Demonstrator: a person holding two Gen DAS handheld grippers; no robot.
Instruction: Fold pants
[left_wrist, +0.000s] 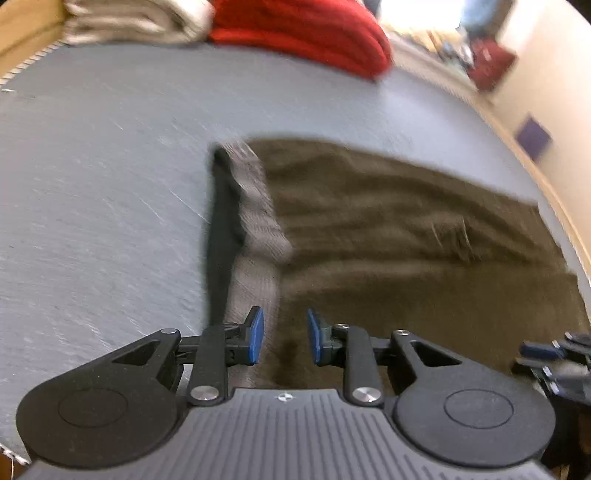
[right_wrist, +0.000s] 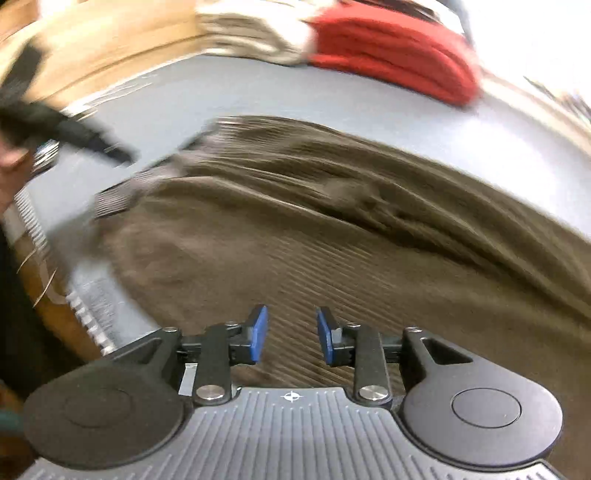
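Dark brown pants (left_wrist: 406, 236) lie flat on a grey-blue table mat (left_wrist: 92, 184), with a grey ribbed waistband (left_wrist: 258, 218) at their left end. My left gripper (left_wrist: 285, 336) is open and empty, just above the waistband's near corner. My right gripper (right_wrist: 291, 335) is open and empty over the near edge of the pants (right_wrist: 314, 229). The left gripper also shows in the right wrist view (right_wrist: 74, 133), blurred, at the far left by the waistband (right_wrist: 122, 192). The right gripper shows in the left wrist view (left_wrist: 554, 358) at the right edge.
A folded red garment (left_wrist: 306, 33) and a folded beige garment (left_wrist: 133, 22) lie at the far edge of the mat. The wooden table edge (right_wrist: 92, 48) runs along the left. Both views are motion-blurred.
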